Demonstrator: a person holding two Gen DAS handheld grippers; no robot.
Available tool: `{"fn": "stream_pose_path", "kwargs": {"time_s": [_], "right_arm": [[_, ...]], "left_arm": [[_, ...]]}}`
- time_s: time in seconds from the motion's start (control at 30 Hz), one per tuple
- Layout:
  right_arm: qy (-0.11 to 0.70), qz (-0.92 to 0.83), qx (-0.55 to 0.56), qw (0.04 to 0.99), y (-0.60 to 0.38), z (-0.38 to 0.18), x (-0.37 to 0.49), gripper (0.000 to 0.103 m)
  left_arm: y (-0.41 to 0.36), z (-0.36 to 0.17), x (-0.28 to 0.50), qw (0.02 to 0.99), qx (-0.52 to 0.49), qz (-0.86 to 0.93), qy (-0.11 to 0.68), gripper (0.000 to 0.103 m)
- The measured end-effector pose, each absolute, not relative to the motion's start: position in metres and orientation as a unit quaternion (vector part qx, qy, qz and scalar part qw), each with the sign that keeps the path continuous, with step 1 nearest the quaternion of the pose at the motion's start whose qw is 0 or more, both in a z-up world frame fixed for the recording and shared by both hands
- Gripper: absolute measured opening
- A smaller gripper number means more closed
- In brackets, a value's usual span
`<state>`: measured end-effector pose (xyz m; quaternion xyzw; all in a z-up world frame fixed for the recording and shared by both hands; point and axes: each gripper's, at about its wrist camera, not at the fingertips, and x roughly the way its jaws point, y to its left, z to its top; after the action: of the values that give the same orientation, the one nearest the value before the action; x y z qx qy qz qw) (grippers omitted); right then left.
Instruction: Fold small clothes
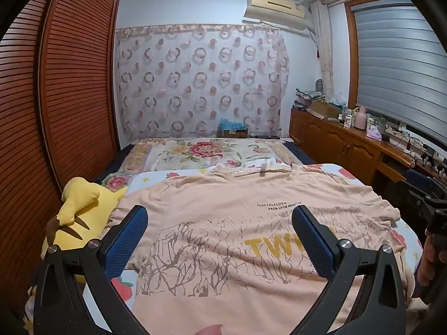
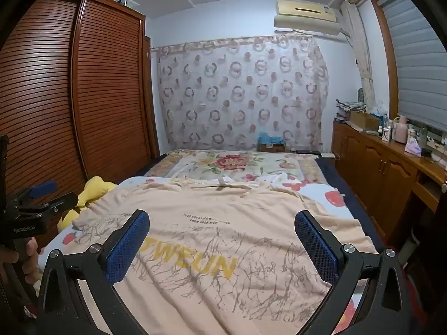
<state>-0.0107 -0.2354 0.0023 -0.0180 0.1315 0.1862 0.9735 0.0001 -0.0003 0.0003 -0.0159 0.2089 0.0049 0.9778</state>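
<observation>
A peach T-shirt (image 1: 223, 192) lies spread flat on the bed, print side up, with yellow letters and a brown branch pattern; its collar is at the far end. My left gripper (image 1: 220, 215) hovers open above the shirt's left half with nothing between its blue pads. The right gripper (image 2: 222, 217) hangs open over the shirt (image 2: 251, 203) toward its right half, also holding nothing. The left gripper (image 2: 42, 192) shows at the left edge of the right wrist view, held by a hand.
A yellow plush toy (image 1: 81, 212) lies at the shirt's left edge, against the slatted wooden wardrobe (image 1: 69, 97). A strawberry-print sheet (image 1: 346, 173) lies under the shirt, and a floral blanket (image 1: 206, 150) covers the far bed. A cluttered wooden cabinet (image 2: 385, 164) runs along the right.
</observation>
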Motion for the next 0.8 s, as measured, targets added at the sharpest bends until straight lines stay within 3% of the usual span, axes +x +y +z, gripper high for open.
{"fn": "stream_pose_path", "kwargs": {"time_s": [0.8], "right_arm": [[0.133,0.190,-0.011,0.973,-0.2348,0.0008,-0.0114,0.103]], "left_arm": [[-0.0031,-0.0029,-0.0023,0.977,-0.013,0.003,0.212,0.103]]}}
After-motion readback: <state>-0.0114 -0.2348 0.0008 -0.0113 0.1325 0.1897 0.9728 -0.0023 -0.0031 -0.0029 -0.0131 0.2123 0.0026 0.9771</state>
